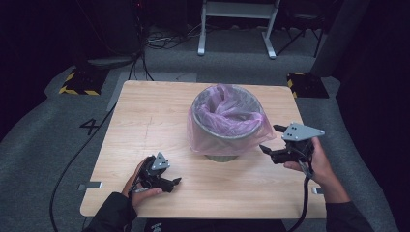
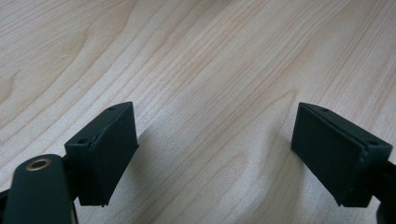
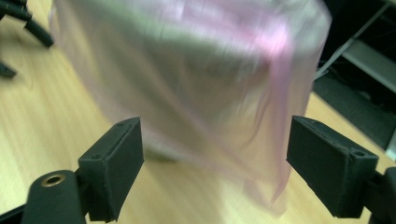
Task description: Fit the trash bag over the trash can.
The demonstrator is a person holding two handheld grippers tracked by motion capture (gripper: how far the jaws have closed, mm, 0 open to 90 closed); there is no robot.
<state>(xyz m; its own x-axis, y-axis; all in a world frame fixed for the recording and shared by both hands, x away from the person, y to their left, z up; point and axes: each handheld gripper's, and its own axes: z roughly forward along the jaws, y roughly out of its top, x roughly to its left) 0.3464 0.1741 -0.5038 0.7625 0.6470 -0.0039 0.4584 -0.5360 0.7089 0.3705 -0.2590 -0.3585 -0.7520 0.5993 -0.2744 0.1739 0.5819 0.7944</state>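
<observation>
High view: wooden table (image 1: pixel 145 121); grey waste bin (image 1: pixel 227 126) at centre, pink bag liner (image 1: pixel 208 137) draped over rim. Right gripper (image 1: pixel 270 140) just beside liner, jaws wide, empty. Left gripper (image 1: pixel 175 183) on tabletop near front edge, jaws wide, empty.

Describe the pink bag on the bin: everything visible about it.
The pink bag is a thin, see-through plastic liner in a round grey bin at the table's middle. Its top is folded over the rim and hangs loosely down the outside, nearly to the base; inside it lies crumpled. The right hand-held gripper, open, sits beside its hanging skirt, apparently without touching.
</observation>
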